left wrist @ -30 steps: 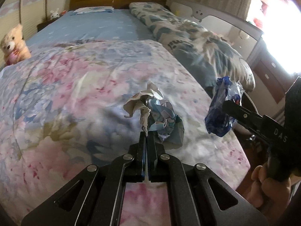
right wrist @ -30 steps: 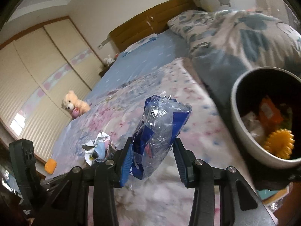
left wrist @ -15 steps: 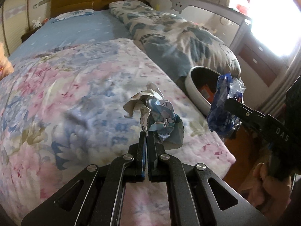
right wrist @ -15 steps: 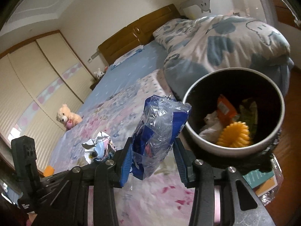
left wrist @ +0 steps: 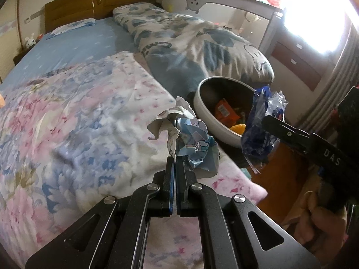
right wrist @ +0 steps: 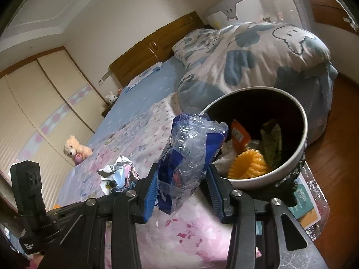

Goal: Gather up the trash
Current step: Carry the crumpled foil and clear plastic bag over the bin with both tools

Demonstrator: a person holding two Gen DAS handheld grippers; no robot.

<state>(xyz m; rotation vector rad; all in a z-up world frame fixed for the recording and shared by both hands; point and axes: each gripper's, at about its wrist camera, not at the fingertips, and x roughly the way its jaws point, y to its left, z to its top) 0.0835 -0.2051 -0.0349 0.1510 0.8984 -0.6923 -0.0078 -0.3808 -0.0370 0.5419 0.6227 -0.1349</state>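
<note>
A: How many pieces of trash are they carrying?

B: Two, one per gripper. The left gripper (left wrist: 174, 164) is pinching a crumpled paper wad (left wrist: 186, 134) with its jaws fully together, only a thin edge of the paper caught between them. The wad is hanging above the flowered quilt (left wrist: 78, 116), near the bed's edge.

A: And the right one?

B: The right gripper (right wrist: 182, 186) is standing partly open, both pads pressing on one blue-and-clear plastic wrapper (right wrist: 190, 152), which is sticking up between them. A hand (left wrist: 323, 226) is showing under its handle at about four o'clock in the left view.

A: Where is the bin?

B: One round waste bin (right wrist: 300, 157) with a pale rim is sitting beside the bed, at about two o'clock from the wrapper in the right view. The wrapper's top is overlapping the bin's rim as seen from there; I cannot tell whether it is touching.

A: Anything already inside?

B: I am counting one orange packet (right wrist: 240, 134), one yellow ridged thing (right wrist: 249, 163), one greenish wrapper (right wrist: 272, 143) and some white scraps.

A: Other things?

B: Two soft toys: one teddy bear (right wrist: 75, 149) on the quilt at nine o'clock, one small white bunny (right wrist: 111, 96) by the headboard (right wrist: 143, 53). One folded blue-patterned duvet (right wrist: 253, 56) is lying behind the bin.
</note>
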